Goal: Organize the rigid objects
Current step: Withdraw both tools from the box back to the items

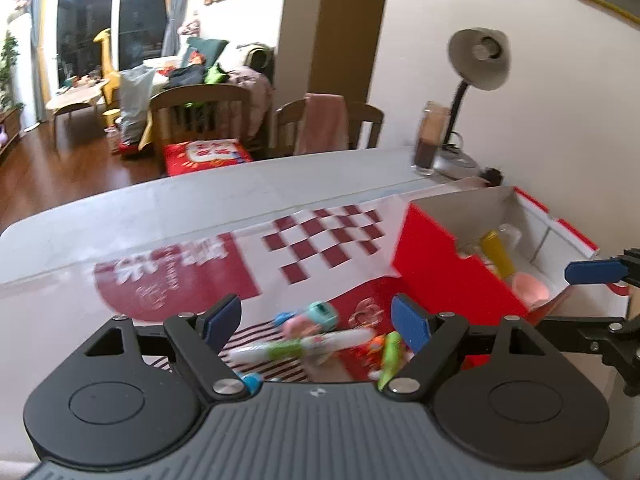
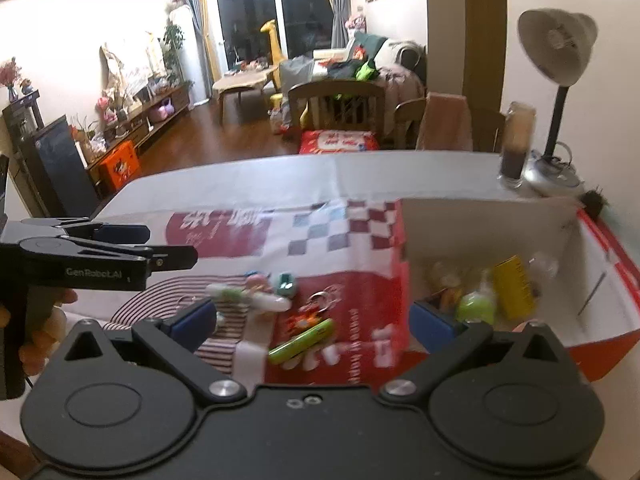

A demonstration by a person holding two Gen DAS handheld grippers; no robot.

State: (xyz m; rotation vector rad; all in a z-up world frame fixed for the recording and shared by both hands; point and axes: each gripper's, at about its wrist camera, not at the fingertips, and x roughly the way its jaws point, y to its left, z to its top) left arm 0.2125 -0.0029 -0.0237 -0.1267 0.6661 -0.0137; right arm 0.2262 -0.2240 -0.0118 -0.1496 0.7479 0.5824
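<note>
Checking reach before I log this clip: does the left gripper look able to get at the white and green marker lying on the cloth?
Probably yes. The left gripper is open with nothing between its pads, and the white and green marker lies just ahead between them on the cloth. Small toys crowd around it, so a clean grasp may be fiddly.

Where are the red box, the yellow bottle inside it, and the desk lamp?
red box (image 1: 440, 260), left wrist view, its red outer wall
yellow bottle (image 2: 514, 286), right wrist view, its body
desk lamp (image 2: 558, 46), right wrist view, its shade
</note>
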